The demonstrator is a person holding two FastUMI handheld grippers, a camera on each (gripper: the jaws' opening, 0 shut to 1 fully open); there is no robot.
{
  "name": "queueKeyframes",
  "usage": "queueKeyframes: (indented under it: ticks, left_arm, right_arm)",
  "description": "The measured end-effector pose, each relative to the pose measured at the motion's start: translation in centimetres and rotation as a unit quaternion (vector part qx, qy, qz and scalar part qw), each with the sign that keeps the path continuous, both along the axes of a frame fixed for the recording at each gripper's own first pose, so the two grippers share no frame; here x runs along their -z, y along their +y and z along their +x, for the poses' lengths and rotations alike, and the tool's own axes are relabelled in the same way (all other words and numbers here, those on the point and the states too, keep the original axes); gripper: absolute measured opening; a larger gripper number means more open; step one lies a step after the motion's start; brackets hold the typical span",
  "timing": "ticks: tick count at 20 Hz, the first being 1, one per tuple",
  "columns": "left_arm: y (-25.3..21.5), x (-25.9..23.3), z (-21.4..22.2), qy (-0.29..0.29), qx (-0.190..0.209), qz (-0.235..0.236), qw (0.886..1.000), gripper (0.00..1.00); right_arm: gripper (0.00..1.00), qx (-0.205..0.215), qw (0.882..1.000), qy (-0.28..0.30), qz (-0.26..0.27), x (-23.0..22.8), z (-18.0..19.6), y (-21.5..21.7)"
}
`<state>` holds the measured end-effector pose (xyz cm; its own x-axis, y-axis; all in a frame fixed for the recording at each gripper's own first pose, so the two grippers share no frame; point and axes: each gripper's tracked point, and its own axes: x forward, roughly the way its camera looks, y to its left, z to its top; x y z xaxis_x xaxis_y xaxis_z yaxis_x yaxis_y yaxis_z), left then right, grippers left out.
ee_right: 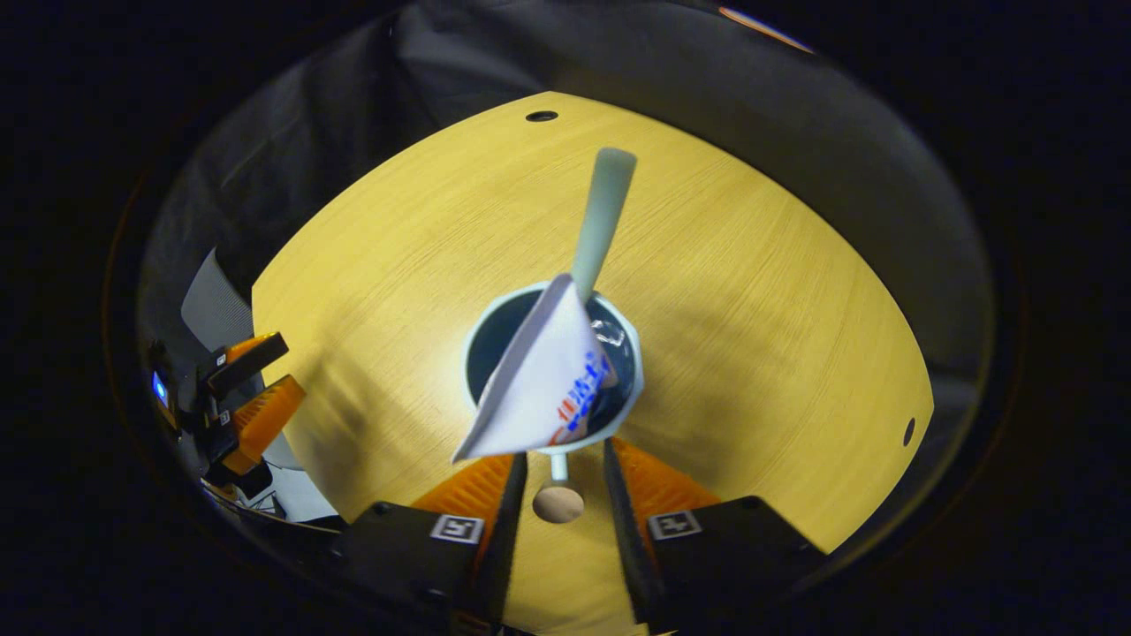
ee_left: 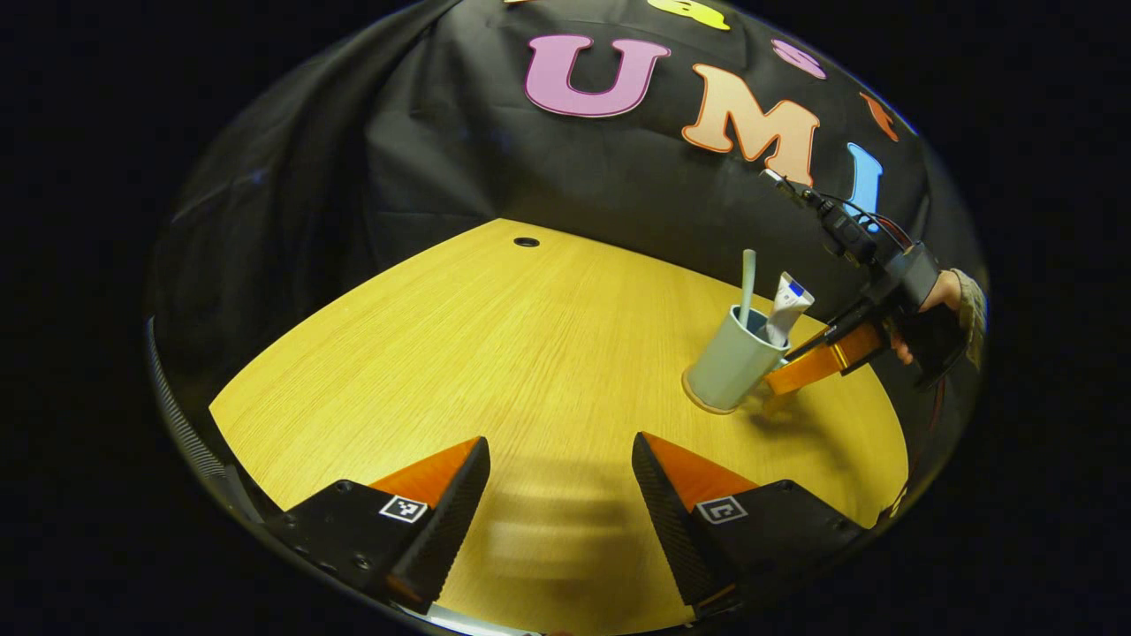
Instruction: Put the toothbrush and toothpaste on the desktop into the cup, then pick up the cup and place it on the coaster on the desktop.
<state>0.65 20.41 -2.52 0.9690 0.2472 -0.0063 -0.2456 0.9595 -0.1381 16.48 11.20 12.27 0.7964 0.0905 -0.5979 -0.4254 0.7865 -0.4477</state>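
A pale green cup (ee_left: 732, 364) stands on the wooden desk at the right, with a thin tan edge (ee_left: 707, 403) showing around its base. A light toothbrush (ee_left: 747, 284) and a white toothpaste tube (ee_left: 789, 305) stick up out of it. From above, the cup (ee_right: 552, 305) shows the toothpaste tube (ee_right: 543, 380) and the toothbrush (ee_right: 603, 212) leaning out. My right gripper (ee_right: 562, 473) is open, its fingers either side of the cup's thin handle (ee_right: 558, 466) without touching it. My left gripper (ee_left: 561, 464) stands open over bare desk, well to the left of the cup.
A hand (ee_left: 937, 309) holds the right gripper (ee_left: 822, 358) beside the cup. A small round tan patch (ee_right: 558, 503) lies on the desk between the right fingers. Dark cable holes (ee_left: 527, 241) (ee_right: 908, 431) mark the desk near its edges. The other gripper (ee_right: 256, 397) shows far left.
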Motion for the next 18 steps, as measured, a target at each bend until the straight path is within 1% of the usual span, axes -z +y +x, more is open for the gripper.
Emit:
queueKeyframes:
  ticks: [2, 4, 5, 6, 8, 9, 10, 11, 12, 13, 14, 15, 16, 17, 18]
  left_arm:
    - [-0.7, -0.2, 0.3, 0.002, 0.005, 0.004, 1.000, 0.94]
    - [-1.7, -0.8, 0.4, 0.001, 0.011, 0.008, 1.000, 0.94]
    - [-2.3, -1.3, 0.6, -0.002, 0.015, 0.012, 1.000, 0.94]
    - [-3.0, -1.6, 0.7, -0.004, 0.019, 0.016, 1.000, 0.94]
    - [-4.3, -2.3, 1.0, -0.003, 0.028, 0.027, 0.999, 0.94]
    - [-4.9, -2.7, 1.2, -0.004, 0.034, 0.034, 0.999, 0.94]
    - [-5.7, -2.7, 1.2, -0.004, 0.039, 0.041, 0.998, 0.94]
    - [-6.5, -2.9, 1.5, -0.003, 0.044, 0.046, 0.998, 0.94]
    - [-7.1, -3.0, 1.6, 0.001, 0.049, 0.048, 0.998, 0.93]
    - [-7.8, -3.2, 1.6, 0.003, 0.054, 0.050, 0.997, 0.93]
    - [-8.4, -3.2, 1.7, 0.003, 0.057, 0.052, 0.997, 0.94]
    - [-8.9, -3.3, 1.7, 0.003, 0.060, 0.053, 0.997, 0.94]
    - [-9.5, -3.6, 1.7, 0.002, 0.064, 0.052, 0.997, 0.93]
    - [-10.2, -3.9, 1.8, 0.000, 0.069, 0.049, 0.996, 0.93]
    - [-10.8, -4.0, 1.9, 0.000, 0.077, 0.046, 0.996, 0.93]
  right_arm:
    - [1.00, -0.006, 1.000, -0.010, 0.023, -1.2, -1.0, -0.6]
    - [0.99, -0.008, 0.998, -0.019, 0.053, -2.4, -2.4, -1.2]
    - [0.96, -0.007, 0.997, -0.027, 0.067, -3.0, -3.2, -1.8]
    - [0.99, -0.005, 0.996, -0.039, 0.080, -3.6, -3.8, -2.3]
    - [0.99, 0.001, 0.992, -0.063, 0.108, -4.6, -5.4, -3.6]
    - [0.96, 0.006, 0.989, -0.080, 0.122, -5.2, -6.1, -4.3]
    - [0.99, 0.012, 0.985, -0.097, 0.139, -5.6, -6.8, -4.9]
    - [0.99, 0.014, 0.981, -0.112, 0.158, -5.7, -7.6, -5.5]
    - [0.96, 0.016, 0.976, -0.127, 0.175, -5.7, -8.3, -6.0]
    - [0.99, 0.018, 0.972, -0.142, 0.188, -5.5, -9.0, -6.5]
    - [0.99, 0.024, 0.968, -0.156, 0.196, -5.1, -9.4, -7.2]
    - [0.96, 0.031, 0.964, -0.168, 0.203, -4.6, -9.7, -8.0]
    - [1.00, 0.040, 0.960, -0.180, 0.212, -4.4, -10.2, -8.8]
    - [0.96, 0.049, 0.956, -0.187, 0.222, -4.0, -10.6, -9.4]
    - [0.99, 0.056, 0.952, -0.190, 0.232, -3.7, -11.1, -10.1]
